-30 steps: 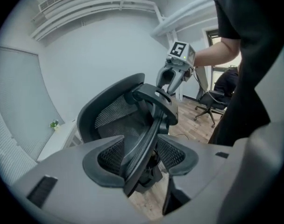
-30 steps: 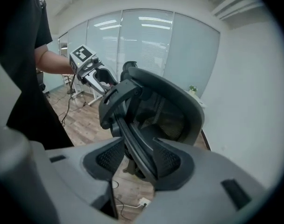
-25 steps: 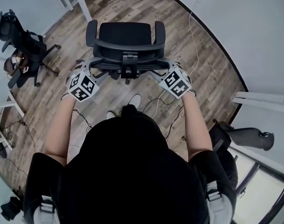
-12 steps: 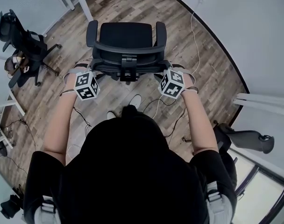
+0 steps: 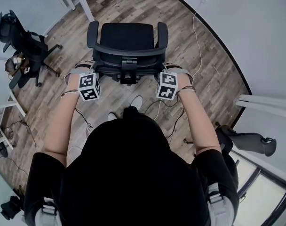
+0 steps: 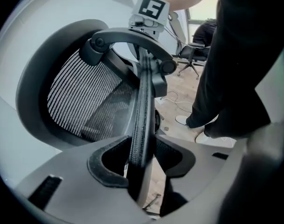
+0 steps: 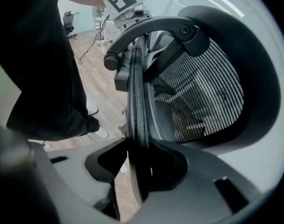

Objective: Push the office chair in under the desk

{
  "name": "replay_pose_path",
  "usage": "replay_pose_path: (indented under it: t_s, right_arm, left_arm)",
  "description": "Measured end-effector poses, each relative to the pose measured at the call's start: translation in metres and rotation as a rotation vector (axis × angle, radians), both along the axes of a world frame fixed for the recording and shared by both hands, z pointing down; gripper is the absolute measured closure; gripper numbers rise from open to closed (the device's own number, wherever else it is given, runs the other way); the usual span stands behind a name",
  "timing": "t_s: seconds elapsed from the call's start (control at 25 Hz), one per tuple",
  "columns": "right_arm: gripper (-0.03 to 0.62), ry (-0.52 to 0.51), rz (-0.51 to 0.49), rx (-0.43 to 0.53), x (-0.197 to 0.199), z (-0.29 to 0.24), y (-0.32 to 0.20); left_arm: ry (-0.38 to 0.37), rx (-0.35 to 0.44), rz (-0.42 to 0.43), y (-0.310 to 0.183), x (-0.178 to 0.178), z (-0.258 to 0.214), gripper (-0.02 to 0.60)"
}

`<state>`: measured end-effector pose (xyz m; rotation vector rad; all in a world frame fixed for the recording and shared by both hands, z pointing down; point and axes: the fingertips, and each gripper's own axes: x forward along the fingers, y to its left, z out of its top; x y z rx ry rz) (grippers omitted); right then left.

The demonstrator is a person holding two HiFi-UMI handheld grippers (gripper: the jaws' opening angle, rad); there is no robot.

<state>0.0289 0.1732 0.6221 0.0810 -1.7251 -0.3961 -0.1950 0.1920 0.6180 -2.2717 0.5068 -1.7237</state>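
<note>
The black office chair stands on the wood floor, its seat facing the white desk legs at the top of the head view. My left gripper is at the left end of the mesh backrest, and my right gripper is at the right end. In the left gripper view the backrest's rim runs between the jaws of the left gripper, which are closing. In the right gripper view the rim likewise passes through the closing right gripper. A gap shows beside the rim in each.
A second black chair stands at the left by a white desk frame. Cables trail over the floor near the person's shoes. A curved white wall bounds the right side, with a grey chair part below it.
Both grippers have moved inward from beside the backrest onto its two ends, their marker cubes turning. The chair itself has stayed in place.
</note>
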Motion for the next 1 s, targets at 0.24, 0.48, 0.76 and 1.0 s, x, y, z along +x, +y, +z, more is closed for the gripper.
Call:
replay_pose_path:
  t_s: [0.24,0.48,0.76,1.0]
  right_arm:
    - [0.474,0.007,-0.004,0.007,-0.001,-0.001,-0.001]
    - [0.477,0.006,-0.009,-0.014,0.0,0.0,-0.002]
    - [0.484,0.008,-0.019,-0.053,0.002,0.0,-0.008]
    - [0.485,0.007,-0.024,-0.038,0.004,0.002,-0.03]
  left_arm:
    - [-0.027,0.031,0.041,0.002,0.001,0.001,0.457]
    - [-0.033,0.003,0.078,0.001,0.003,0.004,0.478]
    - [-0.027,-0.041,0.086,-0.003,0.007,0.008,0.494]
    - [-0.033,-0.043,0.083,-0.023,0.01,0.01,0.5]
